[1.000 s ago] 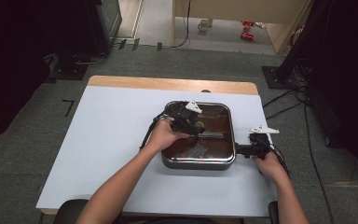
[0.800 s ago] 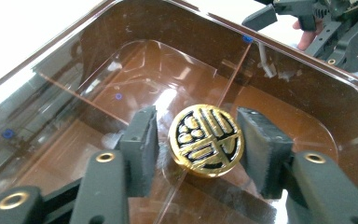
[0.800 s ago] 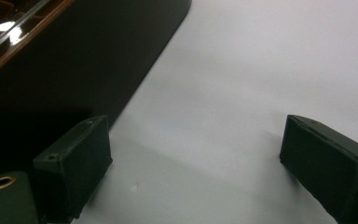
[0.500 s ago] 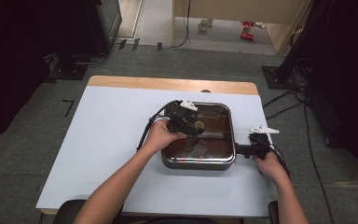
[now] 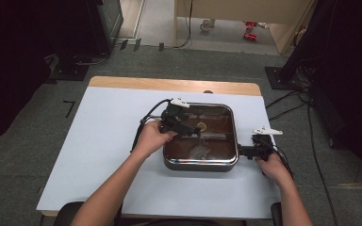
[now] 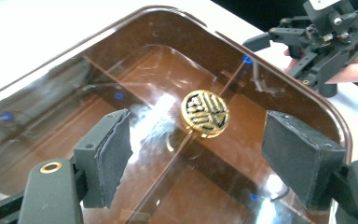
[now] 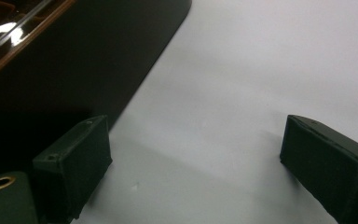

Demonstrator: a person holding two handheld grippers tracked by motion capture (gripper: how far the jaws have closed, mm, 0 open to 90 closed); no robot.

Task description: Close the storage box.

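White table (image 5: pixel 99 155): pan (image 5: pixel 200 165) with glass lid (image 6: pixel 121 70); left gripper (image 6: pixel 196 163) just opened above gold knob (image 6: pixel 205 113), nothing between; right gripper (image 7: pixel 196 172) wide, empty.

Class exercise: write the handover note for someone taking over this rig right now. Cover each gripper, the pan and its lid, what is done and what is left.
Left gripper: jaws just opened, nothing between them, over the round gold knob of the brown-tinted glass lid.
Right gripper: open, empty, beside the square steel pan on the white table.
Done: lid sits on the pan, knob released.
Left: probably just draw both grippers clear.
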